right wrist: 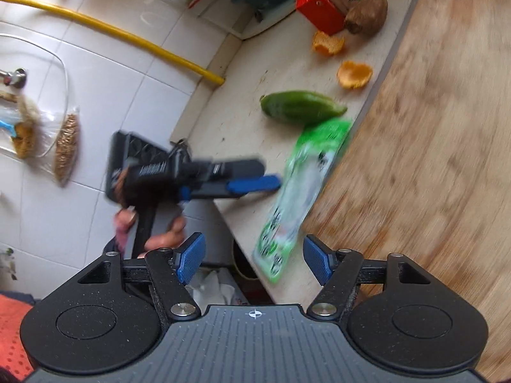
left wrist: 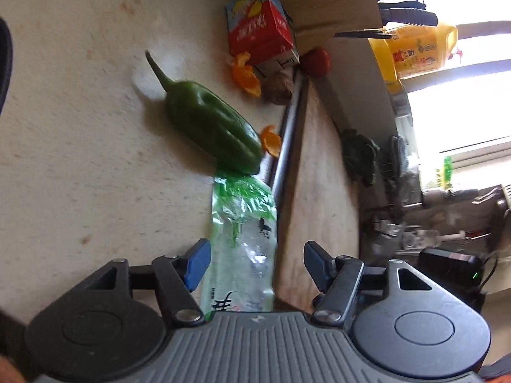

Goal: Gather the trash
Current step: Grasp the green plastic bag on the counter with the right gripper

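Here, a pale kitchen counter runs beside a wooden chopping board, the two meeting along a straight edge. On the counter, laid along that edge, is the likely next piece of trash: a long green-and-clear plastic wrapper, empty-looking and crumpled. Its long axis points straight ahead from the left gripper, whose blue-padded jaws stand wide apart with the near end of the wrapper lying between them, slightly toward the left pad; contact cannot be confirmed.

The right gripper also hangs with its jaws spread and nothing in them, and the wrapper's overhanging near end lies just ahead of it.

A green pepper touches the wrapper's far end. Further on lie two orange peel pieces, well apart from both grippers.

Judging by position, the left gripper is nearer and already lined up.
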A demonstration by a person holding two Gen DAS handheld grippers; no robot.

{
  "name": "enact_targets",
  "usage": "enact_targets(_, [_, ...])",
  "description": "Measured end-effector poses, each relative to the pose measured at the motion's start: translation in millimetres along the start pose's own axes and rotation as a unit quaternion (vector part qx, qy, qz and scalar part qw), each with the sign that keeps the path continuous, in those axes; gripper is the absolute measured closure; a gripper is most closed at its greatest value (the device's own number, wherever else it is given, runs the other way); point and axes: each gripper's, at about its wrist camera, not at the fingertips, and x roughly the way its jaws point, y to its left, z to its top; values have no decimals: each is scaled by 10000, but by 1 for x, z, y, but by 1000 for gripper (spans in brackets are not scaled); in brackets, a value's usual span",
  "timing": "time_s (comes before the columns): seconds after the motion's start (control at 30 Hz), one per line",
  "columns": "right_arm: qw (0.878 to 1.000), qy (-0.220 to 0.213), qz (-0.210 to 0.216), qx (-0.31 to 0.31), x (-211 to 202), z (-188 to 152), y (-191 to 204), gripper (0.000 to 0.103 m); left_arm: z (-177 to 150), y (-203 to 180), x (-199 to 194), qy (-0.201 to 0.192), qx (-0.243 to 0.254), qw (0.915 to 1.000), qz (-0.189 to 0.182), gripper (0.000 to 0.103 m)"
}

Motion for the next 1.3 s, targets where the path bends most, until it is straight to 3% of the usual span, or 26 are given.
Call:
enact_targets(0.2, [9988,-114,317,368,12,-23,-6,28,8,14,5,242,-548,9970,-485,41])
enact_targets(0.27, [9979,-152,417,469,17,-27,-12,28,2,11,6,315,-487,9963,-628,41])
enact_targets(0.4, [9963,-185,507,668,32,-26,-18,28,-4,1,10,304,-377,9977,-468,41])
enact_targets(0.53, [9956,-185,482,780,49,-25,-22,28,-7,0,-12,-36,-274,9993,-259,41])
enact_targets(0.57, [9952,-249,477,821,52,-25,-22,34,-8,4,-15,-133,-347,9990,-232,41])
enact_targets(0.67, [9905,-491,673,1092,60,-23,-25,40,-14,21,-16,-182,-693,9969,-336,43])
enact_targets(0.87, [9866,-542,436,1478,93,-17,-26,94,-27,31,-22,-327,-930,9924,-736,43])
enact_targets(1.0, [9871,-654,501,1372,89,-15,-17,95,-32,42,-40,-598,-1243,9871,-814,43])
enact_targets(1.17, [9919,-955,433,720,56,-6,14,97,-18,27,-65,-1073,-868,9859,-947,40])
enact_targets(1.23, [9914,-1103,328,621,40,-4,17,97,-6,23,-62,-1160,-844,9842,-1040,35])
enact_targets(1.3, [9903,-1254,125,589,24,-2,17,97,6,22,-51,-1201,-998,9837,-891,34])
